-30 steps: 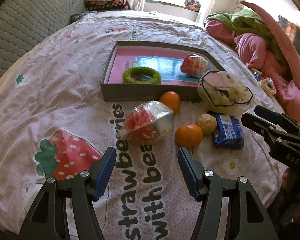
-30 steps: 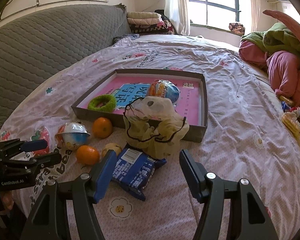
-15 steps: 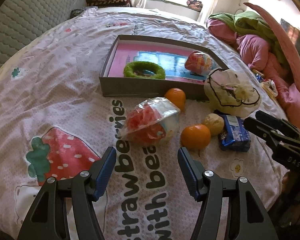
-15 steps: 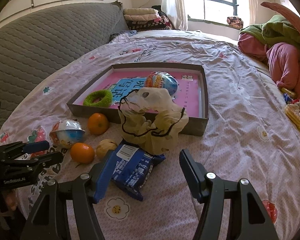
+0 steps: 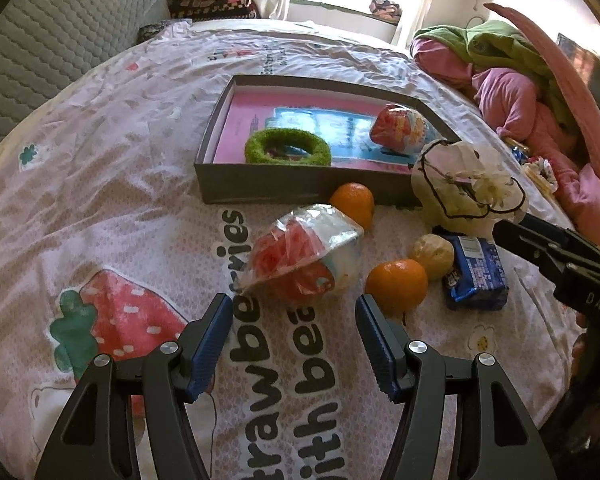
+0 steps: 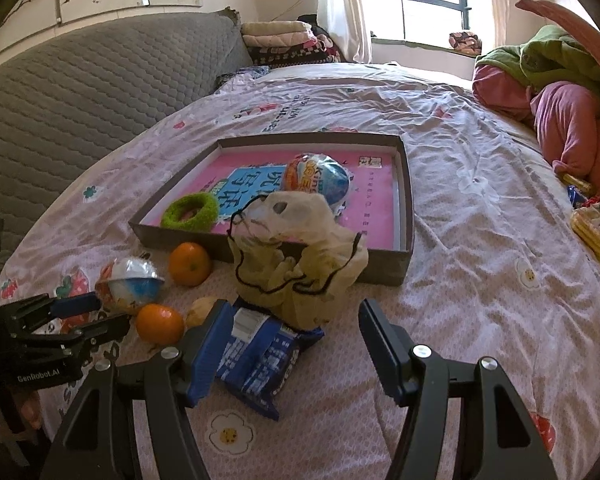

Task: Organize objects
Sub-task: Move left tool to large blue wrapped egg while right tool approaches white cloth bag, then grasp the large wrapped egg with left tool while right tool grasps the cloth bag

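While both grippers hover over the bed (image 5: 100,168), the box (image 5: 300,190) lies flat mid-quilt, its long axis running across the left wrist view, open side up, one short wall toward the headboard (image 6: 80,92). Inside it sit a green ring (image 5: 287,147) near the front wall and a wrapped ball (image 5: 402,131) farther back. Just outside the front wall lie an orange (image 5: 354,202), a cream bag (image 5: 466,186) slumped against the wall, a second wrapped ball (image 5: 304,258), a second orange (image 5: 397,285), a tan lump (image 5: 434,255) and a blue packet (image 5: 476,274), whose long axis points roughly toward the box.

The left gripper (image 5: 294,344) has its fingers (image 5: 214,344) spread wide, pinching nothing; the near wrapped ball sits just beyond the tips, apart from them. The right gripper (image 6: 286,348) is likewise spread and empty; in its own view the blue packet (image 6: 260,360) lies partly behind its left finger (image 6: 206,354), but contact cannot be told.

Only the right wrist view shows the box's far right corner and bare pink floor (image 6: 380,200), the bag's front side and the left gripper from the side (image 6: 66,320). Only the left wrist view shows the strawberry print (image 5: 132,320) and the lettering on the quilt, with the right gripper (image 5: 556,252) entering from the right edge above the packet. Both views show the pink and green bedding pile (image 5: 520,80).
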`<state>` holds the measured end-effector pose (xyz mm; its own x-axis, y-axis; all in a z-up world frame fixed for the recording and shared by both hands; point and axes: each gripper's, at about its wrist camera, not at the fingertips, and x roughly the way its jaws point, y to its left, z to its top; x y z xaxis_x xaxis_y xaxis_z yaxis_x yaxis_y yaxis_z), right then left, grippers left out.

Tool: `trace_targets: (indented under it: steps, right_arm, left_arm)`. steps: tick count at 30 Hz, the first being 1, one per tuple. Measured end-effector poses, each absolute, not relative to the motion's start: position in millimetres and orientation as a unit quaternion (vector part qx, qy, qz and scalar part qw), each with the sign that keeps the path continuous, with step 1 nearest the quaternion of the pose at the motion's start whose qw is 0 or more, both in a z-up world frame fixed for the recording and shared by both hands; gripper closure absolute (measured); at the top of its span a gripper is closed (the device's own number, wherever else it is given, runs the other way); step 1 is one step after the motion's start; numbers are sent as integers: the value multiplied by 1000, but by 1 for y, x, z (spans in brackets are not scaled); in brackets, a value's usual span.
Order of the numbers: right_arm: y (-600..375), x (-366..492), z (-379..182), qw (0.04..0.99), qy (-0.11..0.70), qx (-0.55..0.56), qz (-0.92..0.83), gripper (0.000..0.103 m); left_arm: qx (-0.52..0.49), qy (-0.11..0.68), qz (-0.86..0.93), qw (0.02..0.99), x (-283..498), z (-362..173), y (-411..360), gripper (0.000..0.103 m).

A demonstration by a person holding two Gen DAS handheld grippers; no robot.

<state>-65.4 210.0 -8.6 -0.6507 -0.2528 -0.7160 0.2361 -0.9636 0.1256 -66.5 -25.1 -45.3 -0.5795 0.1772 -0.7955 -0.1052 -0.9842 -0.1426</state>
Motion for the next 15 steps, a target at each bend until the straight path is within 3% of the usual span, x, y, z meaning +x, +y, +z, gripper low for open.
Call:
trace_targets:
  steps: [13, 15]
  right_arm:
    - [213, -98, -16, 126, -19, 398, -908, 38]
    - [211, -101, -20, 132, -17, 401, -906, 42]
  left_arm:
    - [-440, -34, 893, 85, -82, -45, -20, 38]
    - [-438, -35, 894, 89, -85, -44, -19, 38]
